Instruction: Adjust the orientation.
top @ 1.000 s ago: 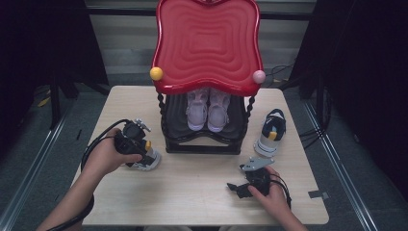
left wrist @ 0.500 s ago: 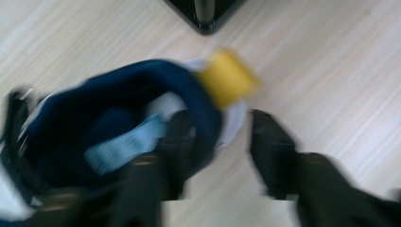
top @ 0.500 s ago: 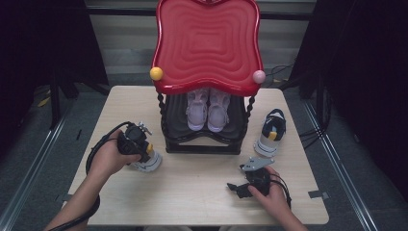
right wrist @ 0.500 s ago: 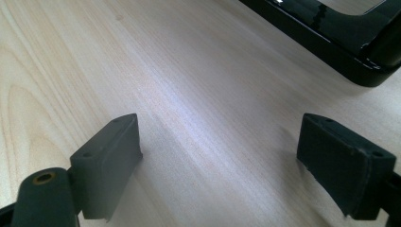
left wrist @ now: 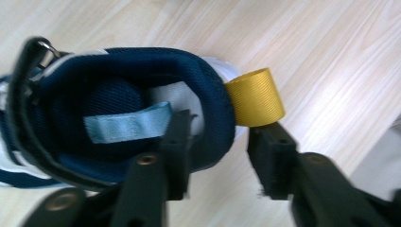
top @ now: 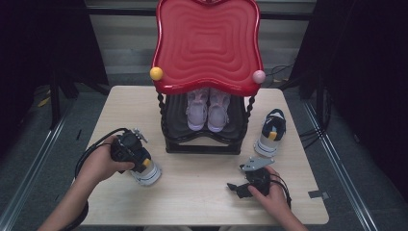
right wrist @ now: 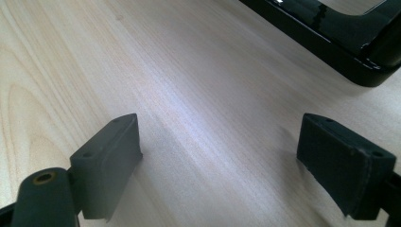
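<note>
Left gripper (left wrist: pixel 217 156) straddled heel collar of navy shoe (left wrist: pixel 123 118) on table (top: pixel 202 192) left of rack (top: pixel 204 139) — jaws just reopening, unclamped. Reseat deeper before lifting. Right gripper (right wrist: pixel 222 161) rested open — empty.

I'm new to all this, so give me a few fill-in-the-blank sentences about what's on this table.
1. The left tool has its jaws astride the heel collar of a navy and white ____, with one jaw inside the opening.
2. A loop at that heel is coloured ____.
3. A pale pink pair stands under the rack's big ____ top.
4. The right tool holds ____ between its wide jaws.

Missing words: shoe; yellow; red; nothing
</note>
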